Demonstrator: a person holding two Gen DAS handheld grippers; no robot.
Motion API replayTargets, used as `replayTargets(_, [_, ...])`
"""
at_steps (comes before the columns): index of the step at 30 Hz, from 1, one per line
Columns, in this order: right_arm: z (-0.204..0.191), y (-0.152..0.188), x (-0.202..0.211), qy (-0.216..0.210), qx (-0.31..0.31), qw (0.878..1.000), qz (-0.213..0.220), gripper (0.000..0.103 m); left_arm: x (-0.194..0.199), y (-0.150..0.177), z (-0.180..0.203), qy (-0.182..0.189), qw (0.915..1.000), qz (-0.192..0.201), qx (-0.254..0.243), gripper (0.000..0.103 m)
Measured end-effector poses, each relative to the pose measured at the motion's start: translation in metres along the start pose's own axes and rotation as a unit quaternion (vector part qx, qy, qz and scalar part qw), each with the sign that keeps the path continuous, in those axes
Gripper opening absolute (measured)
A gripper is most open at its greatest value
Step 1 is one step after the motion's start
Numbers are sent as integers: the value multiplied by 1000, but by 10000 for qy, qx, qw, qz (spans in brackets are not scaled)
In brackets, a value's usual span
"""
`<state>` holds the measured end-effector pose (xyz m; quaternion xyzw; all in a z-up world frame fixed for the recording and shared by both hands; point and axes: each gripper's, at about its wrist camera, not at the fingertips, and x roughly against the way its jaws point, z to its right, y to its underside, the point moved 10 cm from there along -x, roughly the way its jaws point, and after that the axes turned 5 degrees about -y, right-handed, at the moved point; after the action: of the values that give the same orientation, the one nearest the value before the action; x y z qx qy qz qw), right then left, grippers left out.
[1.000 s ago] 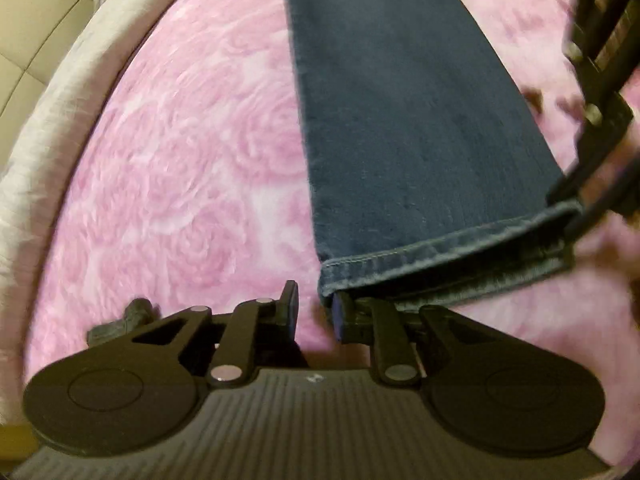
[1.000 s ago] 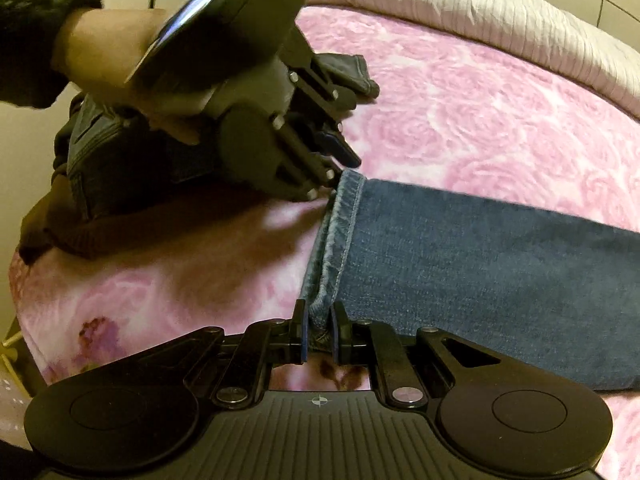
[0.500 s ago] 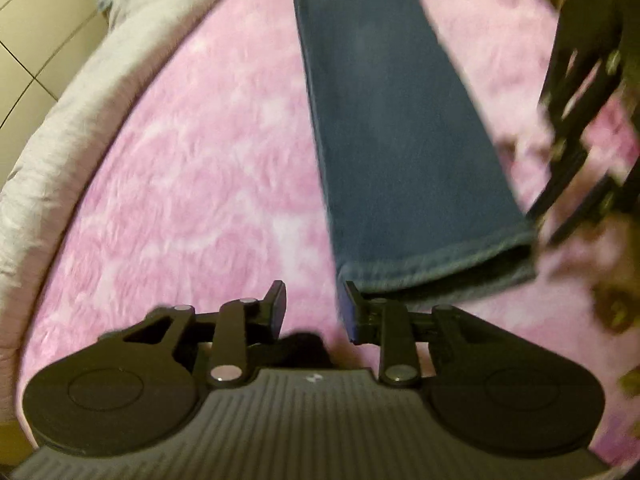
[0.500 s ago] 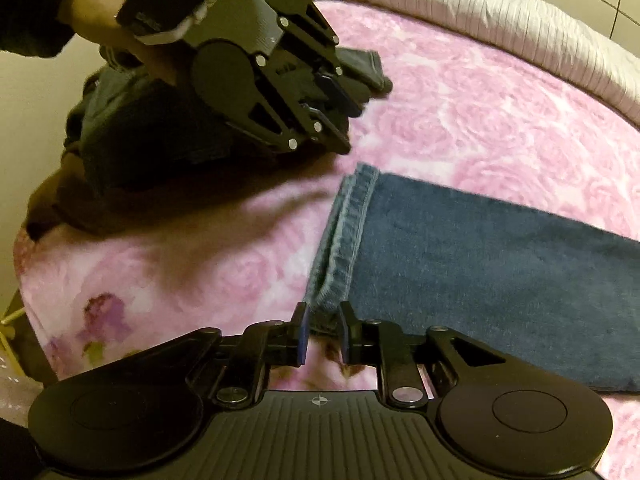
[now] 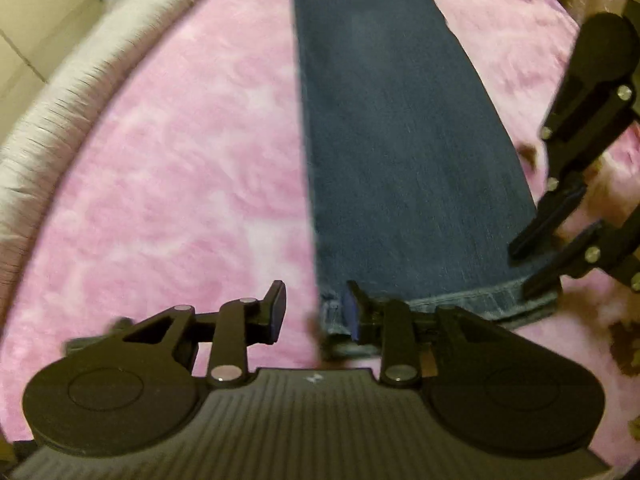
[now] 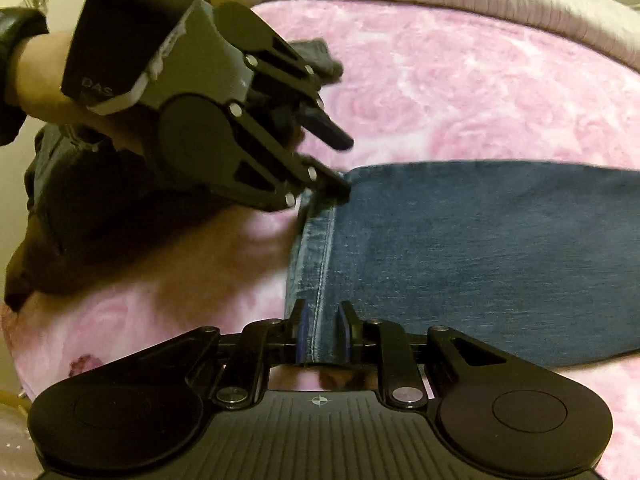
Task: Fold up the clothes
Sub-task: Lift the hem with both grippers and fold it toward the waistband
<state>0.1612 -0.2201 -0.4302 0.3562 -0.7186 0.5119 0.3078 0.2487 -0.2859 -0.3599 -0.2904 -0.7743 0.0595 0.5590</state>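
Both grippers sit at the jeans' hem (image 6: 316, 248): right gripper (image 6: 323, 334) fingers clamped on it, left gripper (image 5: 312, 312) fingers apart. Next, the left must close on its hem corner before lifting.

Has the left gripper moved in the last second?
Yes. The left gripper lifted off the jeans hem corner, opened, and has come back down onto it.

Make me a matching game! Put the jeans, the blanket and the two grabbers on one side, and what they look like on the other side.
Things:
1. jeans
2. blanket
3. left gripper
4. right gripper

Descriptions:
A. pink with roses
B. open
C. dark blue, lying flat
D. pinching the jeans

Pairs: 1-C, 2-A, 3-B, 4-D
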Motion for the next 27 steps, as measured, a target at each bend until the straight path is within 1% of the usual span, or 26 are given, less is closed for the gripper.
replayTargets(1, [0, -1, 3, 23, -26, 10000, 45, 19, -2, 3, 1, 39, 10000, -33, -21, 28])
replayTargets(3, [0, 8, -4, -20, -79, 9999, -114, 19, -10, 9, 8, 233, 9995, -131, -143, 30])
replayTargets(4, [0, 11, -7, -36, -61, 9998, -176, 20, -11, 9, 11, 274, 9993, -143, -212, 30])
replayTargets(5, [0, 10, -7, -28, 16, 9999, -166, 21, -10, 8, 10, 255, 9993, -133, -230, 30])
replayTargets(6, [-1, 8, -6, -2, 84, 9998, -186, 25, -6, 6, 7, 226, 9995, -130, -202, 30])
replayTargets(7, [-3, 8, -4, 54, 192, 9996, -223, 29, -3, 4, 5, 196, 9996, -127, -174, 30])
replayTargets(9, [-12, 11, 1, 179, 560, 9980, -219, 55, 8, 4, -2, 79, 9999, -38, -142, 29])
replayTargets(11, [-20, 14, 7, 304, 926, 9950, -216, 66, 19, 9, -5, -54, 9996, 7, -270, 30])
replayTargets(12, [-25, 16, 10, 367, 1108, 9929, -214, 67, 24, 12, -6, -111, 9993, 21, -367, 32])
replayTargets(14, [-34, 21, 12, 478, 1514, 9870, -246, 68, 30, 19, -4, -210, 9980, 50, -590, 37])
replayTargets(16, [-45, 33, -1, 529, 2005, 9775, -393, 68, 36, 25, -1, -322, 9961, 88, -816, 40])
replayTargets(18, [-48, 41, -20, 765, 2459, 9648, -533, 68, 37, 29, 6, -386, 9936, 125, -1053, 42])
replayTargets(20, [-45, 42, -28, 911, 2718, 9565, -536, 68, 37, 32, 16, -434, 9903, 167, -1312, 44])
replayTargets(21, [-44, 43, -30, 964, 2834, 9528, -515, 67, 36, 33, 24, -450, 9875, 219, -1495, 48])
replayTargets(22, [-42, 43, -31, 995, 2889, 9509, -501, 63, 36, 33, 31, -448, 9841, 286, -1695, 49])
replayTargets(23, [-40, 42, -28, 994, 2855, 9519, -497, 38, 35, 33, 39, -447, 9802, 353, -1894, 50])
replayTargets(25, [-35, 41, -23, 984, 2755, 9551, -477, 33, 33, 33, 53, -473, 9710, 493, -2291, 54])
replayTargets(27, [-30, 34, -11, 904, 2493, 9634, -384, 30, 28, 30, 63, -577, 9594, 651, -2683, 55])
